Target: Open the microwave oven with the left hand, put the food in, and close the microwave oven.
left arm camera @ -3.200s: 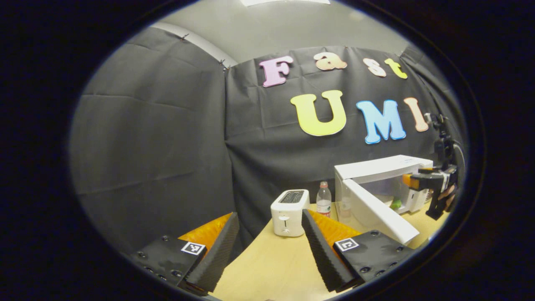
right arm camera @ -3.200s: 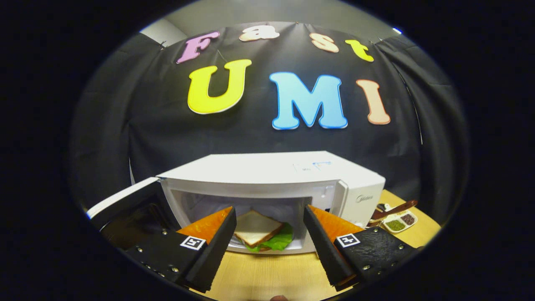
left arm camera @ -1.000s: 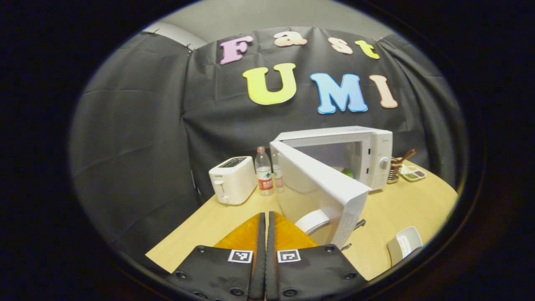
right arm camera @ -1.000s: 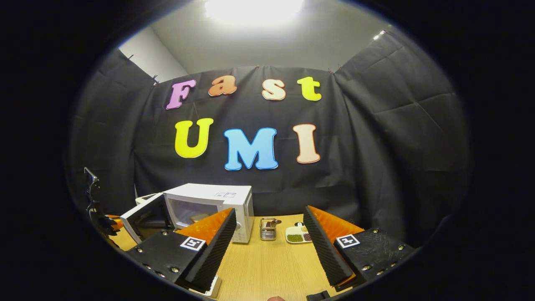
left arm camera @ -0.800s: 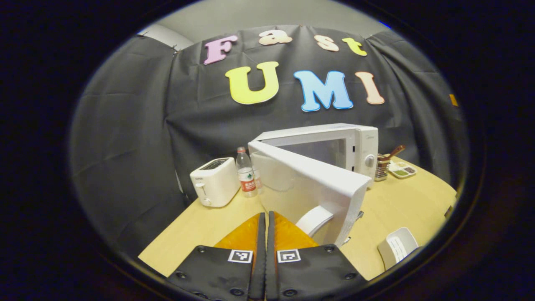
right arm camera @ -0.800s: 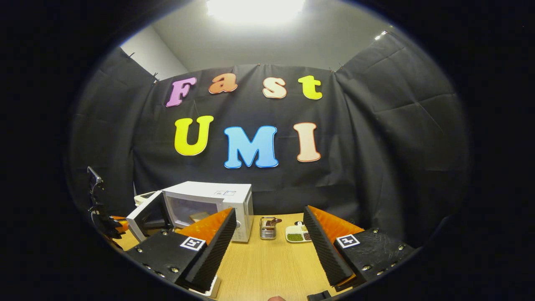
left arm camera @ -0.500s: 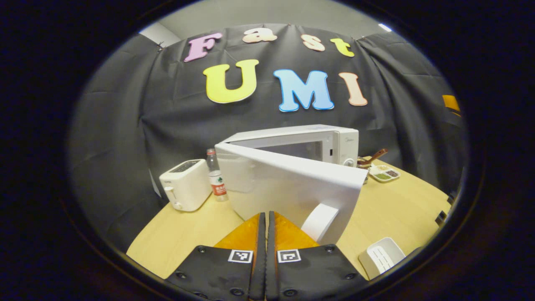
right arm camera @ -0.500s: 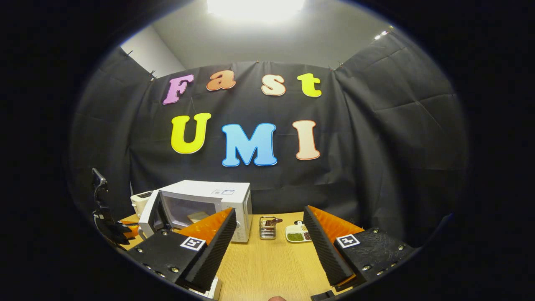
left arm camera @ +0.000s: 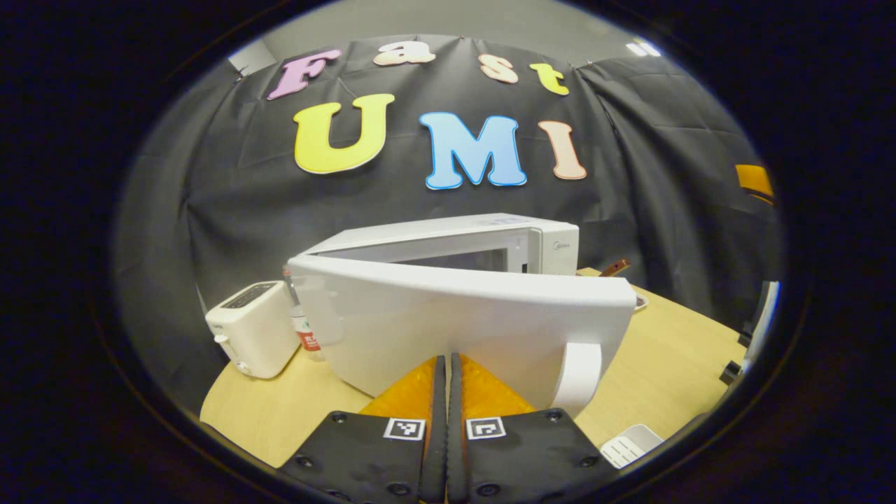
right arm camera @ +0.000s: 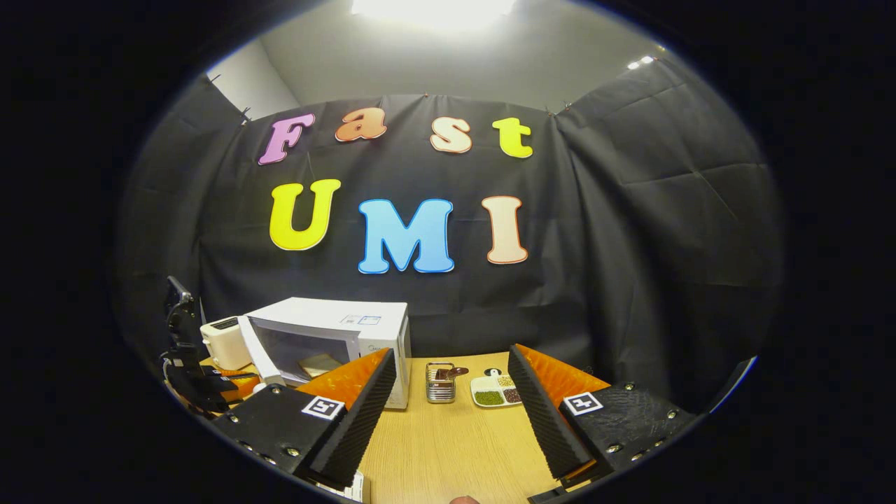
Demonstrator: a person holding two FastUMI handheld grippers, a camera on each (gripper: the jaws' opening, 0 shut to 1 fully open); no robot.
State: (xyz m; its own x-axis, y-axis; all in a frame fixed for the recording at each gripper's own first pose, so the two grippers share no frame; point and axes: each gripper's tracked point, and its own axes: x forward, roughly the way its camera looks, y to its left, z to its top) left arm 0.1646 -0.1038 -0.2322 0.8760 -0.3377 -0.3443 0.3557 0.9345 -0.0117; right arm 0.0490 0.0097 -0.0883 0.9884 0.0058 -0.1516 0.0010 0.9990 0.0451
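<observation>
Closest in the left gripper view: left gripper [left arm camera: 446,371], fingers pressed flat together with nothing between them, tips right against the outer face of the microwave door [left arm camera: 455,322]. Door part-way ajar, swung across the front of the microwave [left arm camera: 490,238], its curved handle [left arm camera: 577,374] just right of the fingertips and not gripped. Behind the door, a strip of the oven's opening just under the top edge; contents hidden from this side. Left of the door, a white toaster [left arm camera: 252,336] and, tucked between toaster and door, a bottle [left arm camera: 302,336] with a red label. Low right on the wooden table [left arm camera: 665,364], a small white tray [left arm camera: 630,444]. Beyond the door's far end, a brown handle [left arm camera: 614,267] sticking up.

In the right gripper view: right gripper [right arm camera: 448,413], fingers spread wide, nothing held, hanging over bare table [right arm camera: 448,448]. Farther off between the fingers, a wire holder [right arm camera: 441,381] and a divided dish [right arm camera: 494,392] of green and dark fillings. Off to the left and well away, the microwave [right arm camera: 336,336], door [right arm camera: 260,355] angled partly out, a slice of bread [right arm camera: 316,364] resting inside on the oven floor. At the far left, the left gripper [right arm camera: 196,381] at the outer side of the door, with the toaster [right arm camera: 224,341] behind.
</observation>
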